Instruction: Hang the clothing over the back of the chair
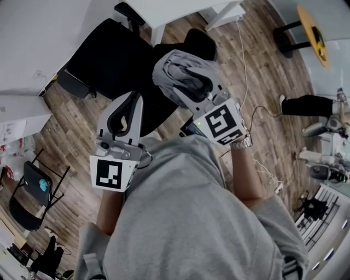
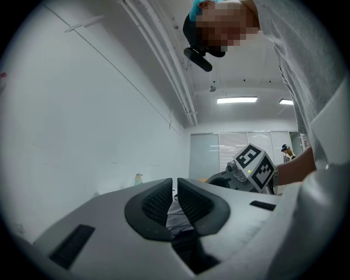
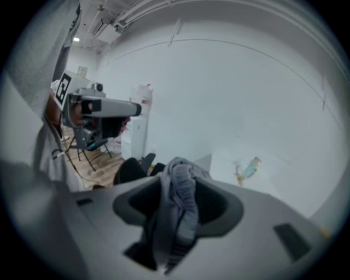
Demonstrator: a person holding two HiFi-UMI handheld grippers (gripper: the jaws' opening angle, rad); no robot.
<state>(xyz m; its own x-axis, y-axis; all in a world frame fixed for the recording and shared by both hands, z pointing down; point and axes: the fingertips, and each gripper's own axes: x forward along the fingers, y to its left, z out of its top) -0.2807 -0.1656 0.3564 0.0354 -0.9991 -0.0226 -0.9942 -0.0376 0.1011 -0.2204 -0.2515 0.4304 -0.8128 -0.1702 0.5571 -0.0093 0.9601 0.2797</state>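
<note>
In the head view a bunched grey garment [image 1: 175, 68] sits over the tips of my right gripper [image 1: 192, 82], above the black office chair [image 1: 109, 54]. Whether the cloth rests on the chair back is hidden. In the right gripper view the jaws of the right gripper [image 3: 178, 188] stand wide. The garment [image 3: 178, 205] runs loosely down the middle between them and bulges past the tips. My left gripper [image 1: 133, 98] hovers beside it, to the left, over the chair. Its jaws [image 2: 175, 188] are closed to a thin slit, and I see nothing gripped in them.
A white desk [image 1: 180, 8] stands beyond the chair, and another white surface [image 1: 27, 33] is at the far left. A black folding chair [image 1: 27, 197] is at the lower left. A cable [image 1: 243, 65] trails over the wooden floor. At the right are a round yellow table [image 1: 313, 30] and a person's leg [image 1: 306, 104].
</note>
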